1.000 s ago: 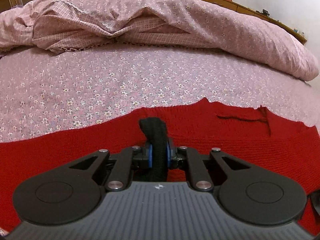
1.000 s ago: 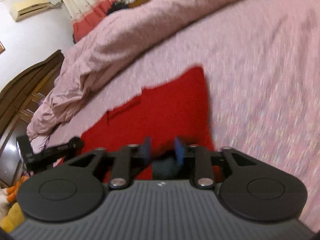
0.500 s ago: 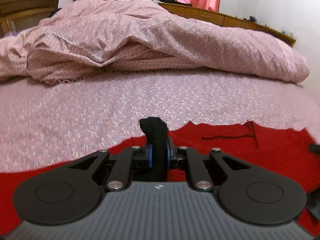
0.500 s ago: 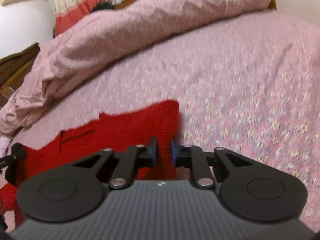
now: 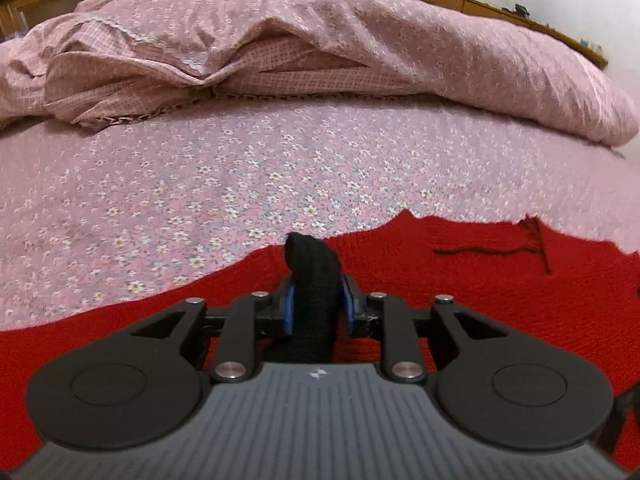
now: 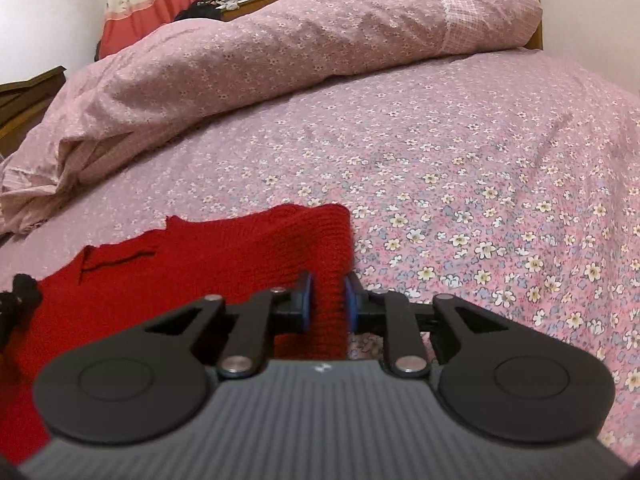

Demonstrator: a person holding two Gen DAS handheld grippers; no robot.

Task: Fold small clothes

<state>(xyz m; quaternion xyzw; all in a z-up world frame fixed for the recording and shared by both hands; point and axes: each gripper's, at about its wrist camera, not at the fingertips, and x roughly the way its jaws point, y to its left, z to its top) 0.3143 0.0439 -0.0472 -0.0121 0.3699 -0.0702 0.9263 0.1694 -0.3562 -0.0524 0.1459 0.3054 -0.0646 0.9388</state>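
Left gripper (image 5: 316, 309): jaws have just been opening, yet a black fabric piece (image 5: 313, 280) stands upright between the blue pads (image 5: 289, 312) and the left pad touches it; a narrow gap seems to show at the right pad, so a firm grip cannot be confirmed. It hovers over the red knit garment (image 5: 460, 300), which lies flat on the bed (image 5: 200, 184) along its near edge. A dark thread (image 5: 492, 251) lies across the garment toward its right end. A rumpled pink quilt (image 5: 360, 40) is heaped along the bed's far edge. Right gripper (image 6: 327, 305): jaws have just opened slightly but both pads press a bunched fold at the garment's right corner, raised off the floral sheet.
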